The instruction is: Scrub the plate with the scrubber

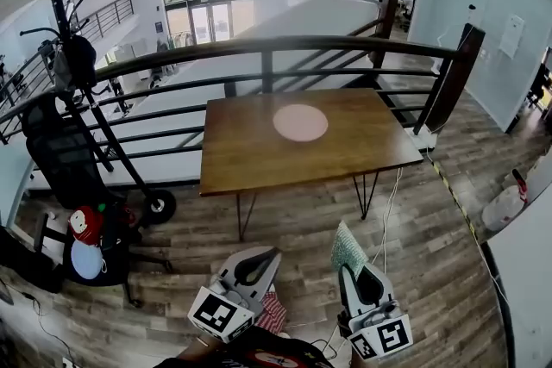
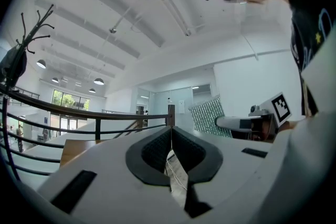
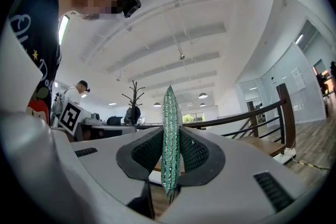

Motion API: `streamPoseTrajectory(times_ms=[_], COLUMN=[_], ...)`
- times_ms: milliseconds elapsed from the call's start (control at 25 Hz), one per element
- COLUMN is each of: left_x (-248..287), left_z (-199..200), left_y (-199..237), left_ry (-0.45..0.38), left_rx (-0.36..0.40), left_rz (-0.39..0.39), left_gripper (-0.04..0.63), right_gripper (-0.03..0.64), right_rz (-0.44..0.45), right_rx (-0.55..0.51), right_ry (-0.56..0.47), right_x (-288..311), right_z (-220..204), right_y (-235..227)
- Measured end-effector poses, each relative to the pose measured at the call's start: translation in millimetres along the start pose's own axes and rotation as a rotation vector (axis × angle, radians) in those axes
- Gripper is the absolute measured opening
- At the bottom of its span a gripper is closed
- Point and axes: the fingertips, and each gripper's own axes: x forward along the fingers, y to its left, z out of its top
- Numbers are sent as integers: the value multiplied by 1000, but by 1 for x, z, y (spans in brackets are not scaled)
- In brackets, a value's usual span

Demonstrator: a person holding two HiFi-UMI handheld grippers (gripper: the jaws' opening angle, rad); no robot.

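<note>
Both shut: left tool (image 2: 171, 130) empty, right tool (image 1: 352, 271) pinching the scrubber (image 3: 169, 113), long axis pointing straight out ahead.

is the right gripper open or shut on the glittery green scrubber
Shut on it: in the right gripper view the right gripper presses dark ribbed pads against both faces of the flat glittery green scrubber.

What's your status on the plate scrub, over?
Left gripper shut, empty. Right gripper shut on the green scrubber. Pink plate lies alone on the wooden table, both grippers well short of it. Nothing blocking the plate.
</note>
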Motion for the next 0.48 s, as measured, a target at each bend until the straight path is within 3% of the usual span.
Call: streamPoseTrajectory(times_ms=[480], left_x=[89], left_z=[-2], left_y=[46], left_ry=[-17], left_rx=[-19], left_rz=[-84], left_gripper=[5], right_gripper=[69], right_rz=[-50], right_rx=[-18], right_ry=[21], right_x=[66], right_z=[-3], right_y=[-57])
